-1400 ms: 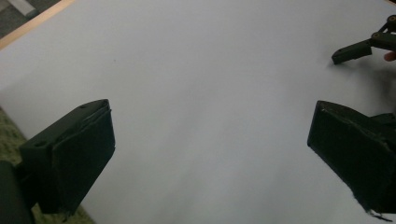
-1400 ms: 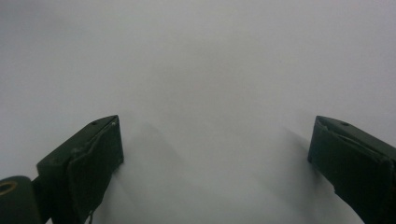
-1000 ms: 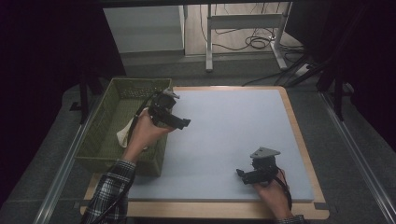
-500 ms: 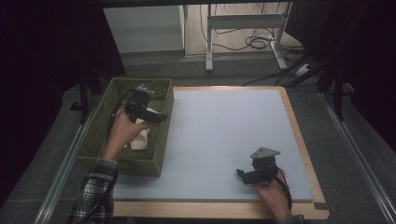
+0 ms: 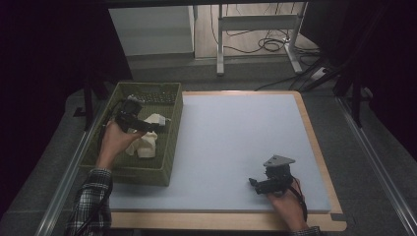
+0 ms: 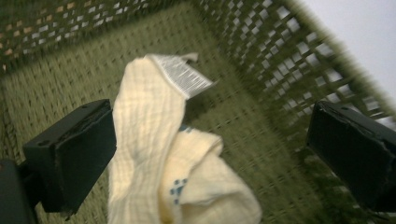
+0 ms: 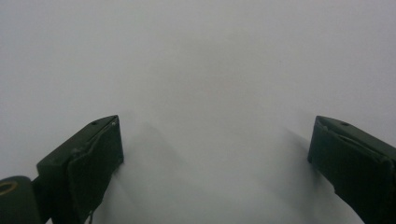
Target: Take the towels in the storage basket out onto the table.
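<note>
A cream cloth [image 5: 145, 142] with small blue marks and a white tag lies crumpled on the floor of the green mesh basket [image 5: 167, 147] at the table's left. My left gripper [image 5: 153, 127] hovers over it inside the basket, open, its jaws wide apart with the cloth [image 6: 159, 177] below and between them, untouched. My right gripper [image 5: 253, 184] rests low on the pale blue mat [image 5: 236, 137] near the front right, open, with bare mat [image 7: 210, 93] between its jaws.
The basket's mesh walls [image 6: 289, 79] rise close on the right of the left gripper. A wooden table border [image 5: 319, 147] frames the mat. Behind the table stand a white cabinet [image 5: 152, 29] and a metal frame with floor cables [image 5: 265, 44].
My left gripper has moved from the mat's left edge leftward and down into the basket, over the cloth. The right gripper has stayed put.
</note>
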`<action>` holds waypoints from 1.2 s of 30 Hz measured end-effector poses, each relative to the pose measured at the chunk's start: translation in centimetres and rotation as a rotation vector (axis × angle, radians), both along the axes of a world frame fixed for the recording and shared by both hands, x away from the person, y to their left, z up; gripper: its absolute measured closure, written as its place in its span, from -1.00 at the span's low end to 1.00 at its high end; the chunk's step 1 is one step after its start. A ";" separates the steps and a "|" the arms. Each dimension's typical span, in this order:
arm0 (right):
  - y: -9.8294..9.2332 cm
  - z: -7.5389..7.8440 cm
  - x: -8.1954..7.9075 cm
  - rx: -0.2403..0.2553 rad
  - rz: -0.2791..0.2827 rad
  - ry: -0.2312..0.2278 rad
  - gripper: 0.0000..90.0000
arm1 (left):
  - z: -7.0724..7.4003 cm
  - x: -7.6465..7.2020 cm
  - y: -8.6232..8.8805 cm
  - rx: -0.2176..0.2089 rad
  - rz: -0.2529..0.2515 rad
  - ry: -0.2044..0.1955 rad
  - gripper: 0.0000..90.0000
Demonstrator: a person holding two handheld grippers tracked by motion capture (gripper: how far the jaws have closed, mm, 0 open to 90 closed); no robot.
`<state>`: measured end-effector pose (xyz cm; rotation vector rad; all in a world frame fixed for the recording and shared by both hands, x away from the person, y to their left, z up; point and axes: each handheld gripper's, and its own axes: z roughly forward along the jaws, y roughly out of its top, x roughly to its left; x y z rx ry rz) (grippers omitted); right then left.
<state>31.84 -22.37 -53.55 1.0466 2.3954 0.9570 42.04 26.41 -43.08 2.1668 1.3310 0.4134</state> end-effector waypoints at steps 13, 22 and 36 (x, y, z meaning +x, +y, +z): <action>0.0 0.0 0.0 0.000 0.000 0.000 -0.92 | -4.5 2.8 1.9 0.062 0.054 0.219 -0.95; 0.0 0.0 0.0 0.001 0.000 0.000 -0.92 | -7.0 4.0 2.0 0.127 0.070 0.396 -0.62; 0.0 0.0 0.0 0.001 0.000 0.000 -0.92 | -5.6 3.5 2.9 0.105 0.075 0.399 0.65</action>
